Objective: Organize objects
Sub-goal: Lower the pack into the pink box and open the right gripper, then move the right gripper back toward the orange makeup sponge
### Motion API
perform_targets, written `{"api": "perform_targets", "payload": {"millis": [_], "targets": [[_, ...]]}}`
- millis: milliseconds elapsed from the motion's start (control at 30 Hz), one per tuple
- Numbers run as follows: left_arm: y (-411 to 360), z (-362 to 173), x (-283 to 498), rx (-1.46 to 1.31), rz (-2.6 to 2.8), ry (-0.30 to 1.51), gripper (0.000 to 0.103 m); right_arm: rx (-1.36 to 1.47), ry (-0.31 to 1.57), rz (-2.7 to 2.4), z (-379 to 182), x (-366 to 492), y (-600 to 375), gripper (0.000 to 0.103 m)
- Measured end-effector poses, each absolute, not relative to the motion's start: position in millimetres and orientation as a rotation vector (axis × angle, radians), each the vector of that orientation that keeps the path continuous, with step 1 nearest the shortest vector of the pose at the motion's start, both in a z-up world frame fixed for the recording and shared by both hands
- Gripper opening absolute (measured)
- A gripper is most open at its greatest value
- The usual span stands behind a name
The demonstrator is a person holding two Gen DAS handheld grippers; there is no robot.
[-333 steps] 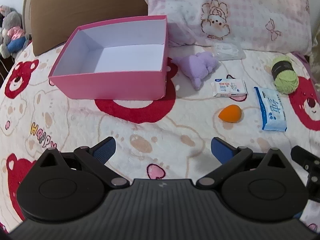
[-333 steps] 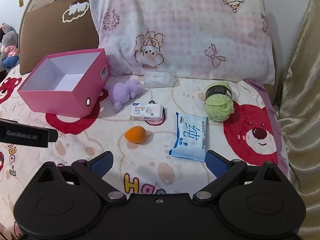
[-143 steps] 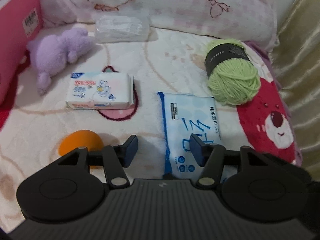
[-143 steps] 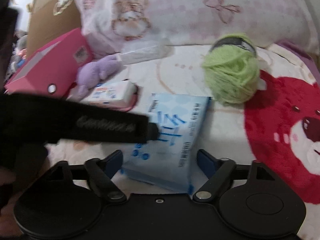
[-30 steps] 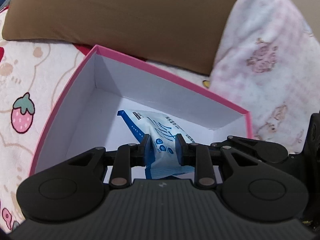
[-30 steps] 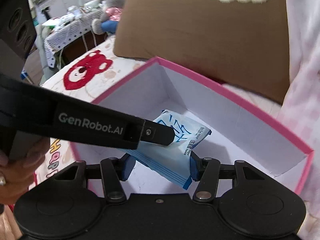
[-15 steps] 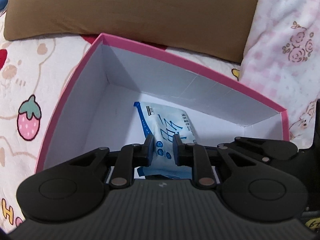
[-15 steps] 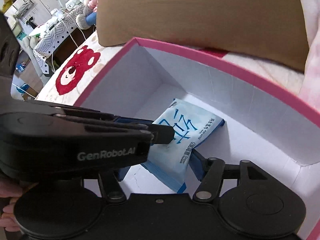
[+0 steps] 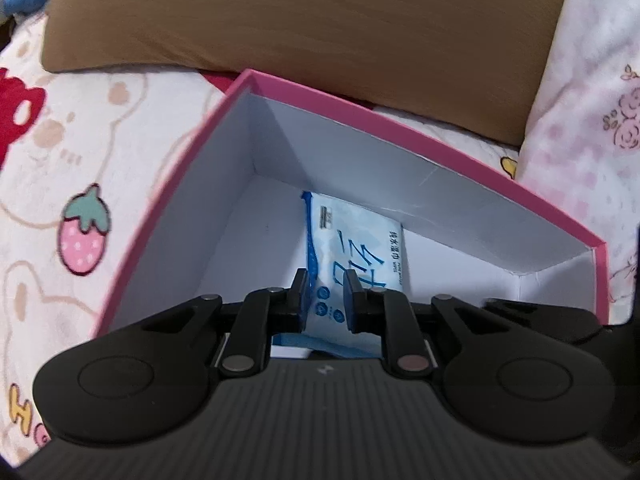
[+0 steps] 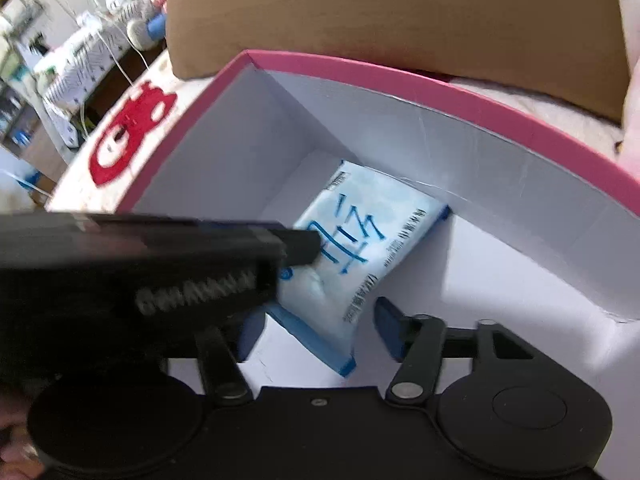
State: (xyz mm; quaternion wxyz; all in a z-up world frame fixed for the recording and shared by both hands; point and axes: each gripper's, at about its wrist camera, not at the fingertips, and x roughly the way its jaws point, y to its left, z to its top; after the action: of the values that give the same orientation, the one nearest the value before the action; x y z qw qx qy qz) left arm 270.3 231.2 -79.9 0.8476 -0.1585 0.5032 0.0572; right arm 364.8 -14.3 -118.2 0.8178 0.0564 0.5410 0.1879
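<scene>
- Wipes pack [image 9: 356,258], pale blue with dark blue letters, lies inside the pink box [image 9: 404,128], its far end against the back wall and its near end a little raised.
- Left gripper [image 9: 325,292] has its fingers narrow and pressed on the near end of the pack, so it holds the pack.
- Right gripper [image 10: 316,330] stands wide; the near corner of the pack [image 10: 360,248] is between its blue pads, but I see a gap on the right side, so it does not seem to pinch.
- The step in hand, as I judge, is to let the pack go on the box floor.
- To do it well, lower the near end until it rests flat, open the left fingers fully, then lift straight up so the pads do not drag the soft pack.
- The left tool crosses in front of the right one, very near; I think they could knock together when they pull out.
- The box walls are close on both sides of the grippers.
- Behind the box stands a brown pillow [image 9: 304,12], and at the right a pink flowered pillow [image 9: 592,96]; the box sits on a bedsheet [image 9: 60,184] with bears and a strawberry.
</scene>
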Motion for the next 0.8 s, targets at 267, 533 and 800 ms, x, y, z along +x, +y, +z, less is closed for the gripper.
{"api": "perform_targets", "payload": {"millis": [267, 533, 800], "targets": [[230.3, -39.0, 235.7, -0.310, 0.101, 1.016, 0.021, 0.126, 1.049, 0.415, -72.2, 326.0, -40.1, 0.073], [221.4, -9.6, 203.9, -0.289, 0.101, 1.035, 0.042, 0.104, 0.953, 0.407, -26.5, 278.3, -58.2, 0.074], [206.8, 22.5, 174.6, -0.283, 0.050, 1.060, 0.045, 0.044, 0.920, 0.389, 6.4, 228.5, -73.1, 0.073]]}}
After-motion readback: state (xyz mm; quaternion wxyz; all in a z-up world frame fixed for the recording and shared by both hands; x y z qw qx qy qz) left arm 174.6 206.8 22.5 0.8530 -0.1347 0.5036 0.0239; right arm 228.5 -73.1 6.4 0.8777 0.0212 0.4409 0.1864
